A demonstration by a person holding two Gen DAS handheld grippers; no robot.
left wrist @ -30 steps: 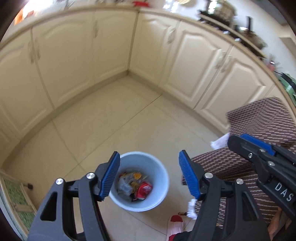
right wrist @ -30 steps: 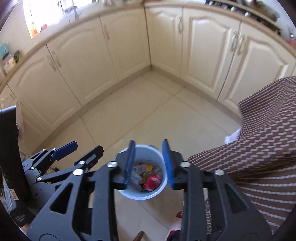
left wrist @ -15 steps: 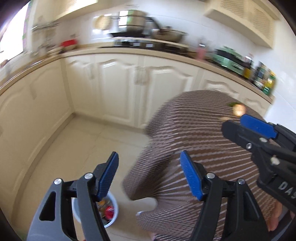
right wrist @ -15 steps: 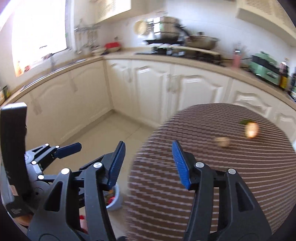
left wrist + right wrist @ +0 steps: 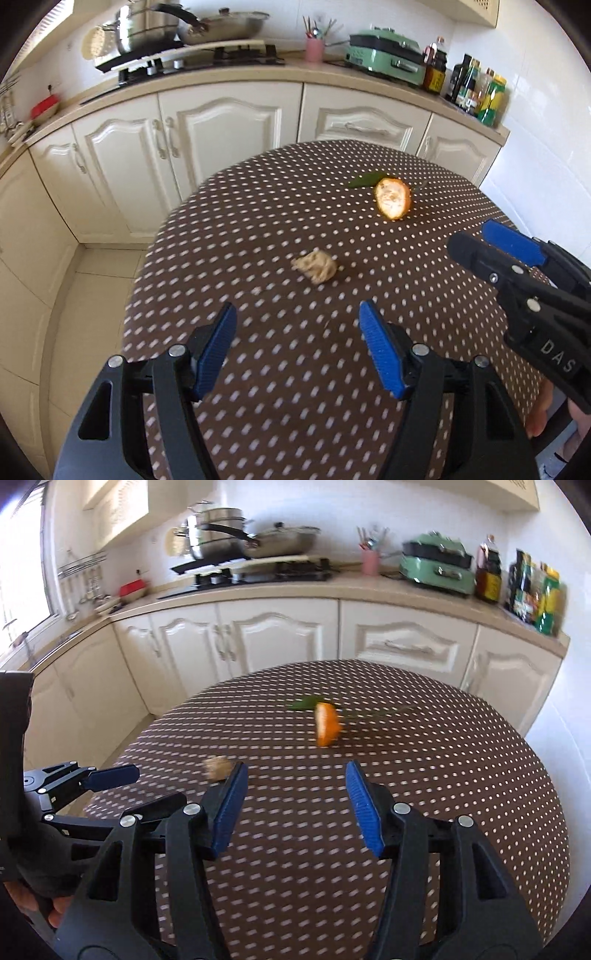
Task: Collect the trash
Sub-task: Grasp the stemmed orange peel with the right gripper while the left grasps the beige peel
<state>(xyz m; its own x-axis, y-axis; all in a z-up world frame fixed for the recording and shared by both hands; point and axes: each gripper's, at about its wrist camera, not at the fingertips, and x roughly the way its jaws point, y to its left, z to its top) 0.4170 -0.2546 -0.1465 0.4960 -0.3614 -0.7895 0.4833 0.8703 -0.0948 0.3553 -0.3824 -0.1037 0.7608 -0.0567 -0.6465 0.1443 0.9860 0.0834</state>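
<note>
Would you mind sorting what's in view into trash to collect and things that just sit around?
For the job: orange peel, crumpled tan scrap, green leaf, all on the dotted table.

Just there: pots, pink utensil cup, green appliance, bottles.

Round dotted table (image 5: 258,221), orange peel (image 5: 392,198), crumpled wad (image 5: 317,265), green leaf (image 5: 365,180)

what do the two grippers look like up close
Both the left gripper and right gripper are black plastic frames with silver screws and ribbed blue pads. White letters "DAS" mark the right gripper's side in the left wrist view.
</note>
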